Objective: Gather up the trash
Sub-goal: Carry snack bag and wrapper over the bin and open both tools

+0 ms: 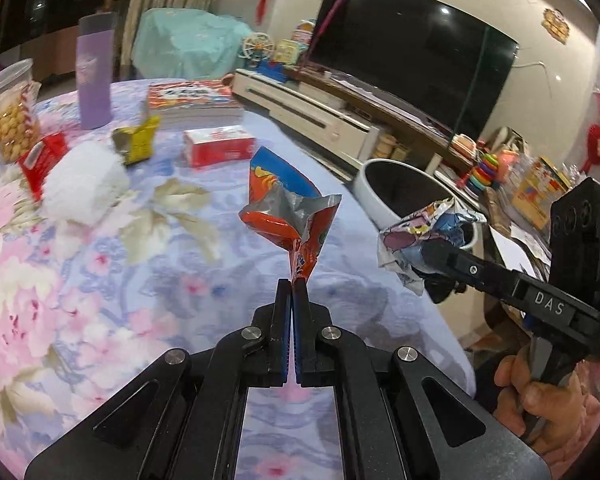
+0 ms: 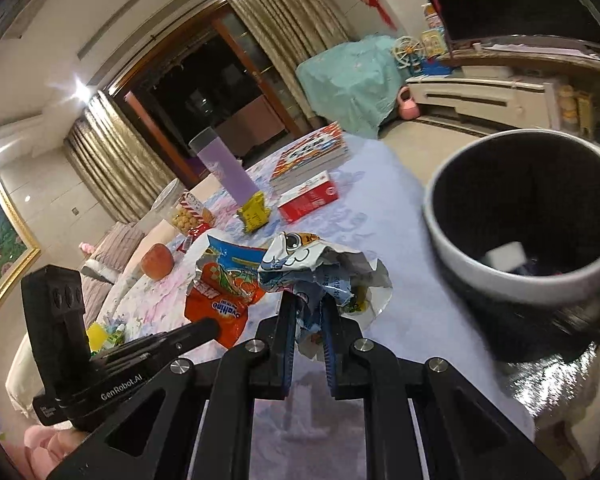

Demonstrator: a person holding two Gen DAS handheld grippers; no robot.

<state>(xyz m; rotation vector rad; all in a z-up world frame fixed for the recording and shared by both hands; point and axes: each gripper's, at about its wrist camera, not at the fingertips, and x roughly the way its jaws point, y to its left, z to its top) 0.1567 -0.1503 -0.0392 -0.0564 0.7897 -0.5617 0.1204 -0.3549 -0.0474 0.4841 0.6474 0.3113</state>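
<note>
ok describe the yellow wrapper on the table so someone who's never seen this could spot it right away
Start at the round table with the floral tablecloth and find the tall purple bottle at its far side. Just in front of it stands the crumpled yellow wrapper, between the white tissue roll and the red box. It is the only yellow item there, with dark print.
</note>
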